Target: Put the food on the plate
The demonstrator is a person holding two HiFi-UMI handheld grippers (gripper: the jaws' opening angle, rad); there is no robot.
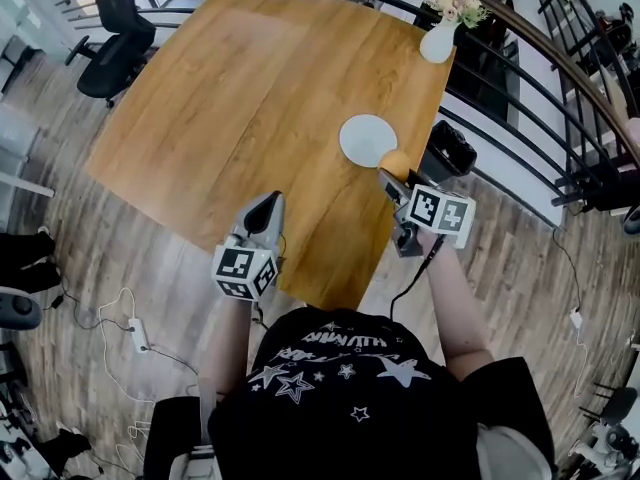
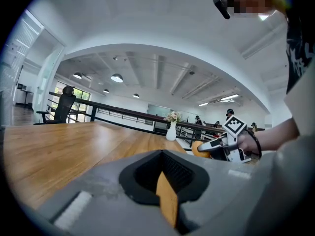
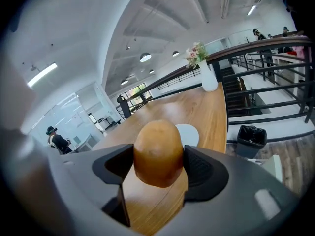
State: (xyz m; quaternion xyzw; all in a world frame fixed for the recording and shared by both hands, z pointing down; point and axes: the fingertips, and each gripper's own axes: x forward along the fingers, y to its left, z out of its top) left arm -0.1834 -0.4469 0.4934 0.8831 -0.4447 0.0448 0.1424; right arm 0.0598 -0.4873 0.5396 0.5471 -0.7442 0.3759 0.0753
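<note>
In right tongs (image 3: 158,160), food (image 3: 157,144), long axis upright

Looked like an open-plan office to me. I was at a big wooden table (image 1: 250,98) with a black swivel chair (image 1: 115,43) at the far corner. A dark metal railing (image 1: 520,83) ran along one side, and round ceiling lamps (image 2: 116,77) hung overhead. Glass-walled rooms (image 3: 93,127) sat further back, and a power strip (image 1: 138,336) with cables lay on the wood-look floor (image 1: 80,238).
</note>
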